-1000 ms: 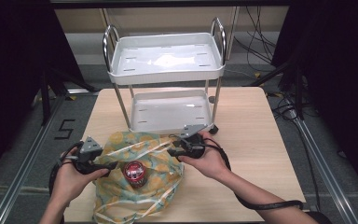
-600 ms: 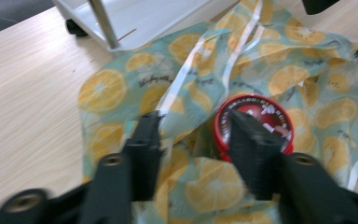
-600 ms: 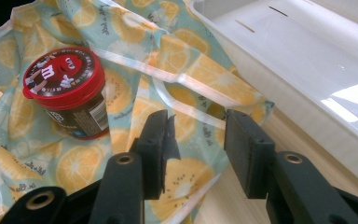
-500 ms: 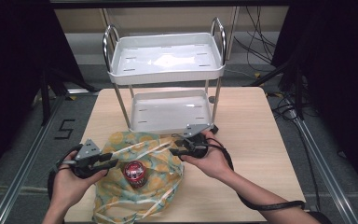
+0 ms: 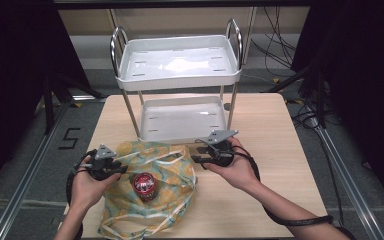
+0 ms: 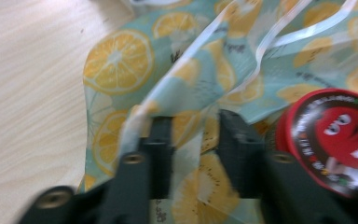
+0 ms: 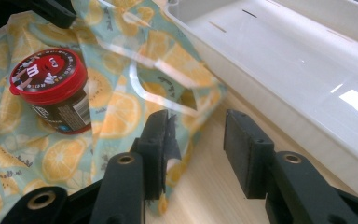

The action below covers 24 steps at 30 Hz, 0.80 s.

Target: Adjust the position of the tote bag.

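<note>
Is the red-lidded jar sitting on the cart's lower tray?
No, the red-lidded jar stands on the lemon-print bag on the table, in front of the cart's lower tray.

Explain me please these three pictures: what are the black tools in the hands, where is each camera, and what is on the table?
A person holds two hand-held grippers, left gripper and right gripper. One camera looks down from above; one rides on each gripper, looking along its black fingers. On the wooden table stand a white two-level rack and a lemon-print bag with a red-lidded jar on it. The left fingers, just closing and reopening, straddle a fold of bag; the right ones stand open at its edge. Nothing is lifted.
</note>
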Available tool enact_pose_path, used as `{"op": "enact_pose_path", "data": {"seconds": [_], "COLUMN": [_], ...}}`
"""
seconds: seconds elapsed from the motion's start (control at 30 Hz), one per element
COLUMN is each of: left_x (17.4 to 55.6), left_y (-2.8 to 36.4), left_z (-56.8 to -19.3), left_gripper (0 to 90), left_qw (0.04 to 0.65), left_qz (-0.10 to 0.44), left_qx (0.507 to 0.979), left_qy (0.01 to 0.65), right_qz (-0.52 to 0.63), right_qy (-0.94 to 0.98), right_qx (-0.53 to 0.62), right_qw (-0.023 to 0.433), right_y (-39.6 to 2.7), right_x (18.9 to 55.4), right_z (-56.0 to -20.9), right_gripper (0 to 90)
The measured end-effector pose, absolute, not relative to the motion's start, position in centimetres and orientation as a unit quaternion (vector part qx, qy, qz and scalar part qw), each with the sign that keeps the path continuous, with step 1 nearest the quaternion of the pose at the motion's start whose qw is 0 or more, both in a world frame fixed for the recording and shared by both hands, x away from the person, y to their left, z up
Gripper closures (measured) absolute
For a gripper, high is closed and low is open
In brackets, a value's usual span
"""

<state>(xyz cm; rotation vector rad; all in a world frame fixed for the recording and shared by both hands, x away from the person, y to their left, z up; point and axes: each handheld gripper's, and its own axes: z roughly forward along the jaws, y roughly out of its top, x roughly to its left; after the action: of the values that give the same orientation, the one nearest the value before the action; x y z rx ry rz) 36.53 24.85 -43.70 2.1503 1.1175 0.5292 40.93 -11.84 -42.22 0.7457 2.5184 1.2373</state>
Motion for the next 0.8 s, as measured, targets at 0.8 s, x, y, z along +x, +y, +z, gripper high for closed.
{"op": "enact_pose_path", "data": {"seconds": [0.8], "left_x": [30.9], "left_y": [23.4], "left_z": [-41.0], "left_gripper": [23.3], "left_qw": [0.392], "left_qz": [0.203], "left_qx": [0.818], "left_qy": [0.368], "right_qz": [0.428], "right_qy": [0.844], "right_qx": [0.291], "right_qw": [0.138], "right_y": [-16.5], "right_x": [40.8], "right_z": [-42.1], "right_gripper": [59.8]}}
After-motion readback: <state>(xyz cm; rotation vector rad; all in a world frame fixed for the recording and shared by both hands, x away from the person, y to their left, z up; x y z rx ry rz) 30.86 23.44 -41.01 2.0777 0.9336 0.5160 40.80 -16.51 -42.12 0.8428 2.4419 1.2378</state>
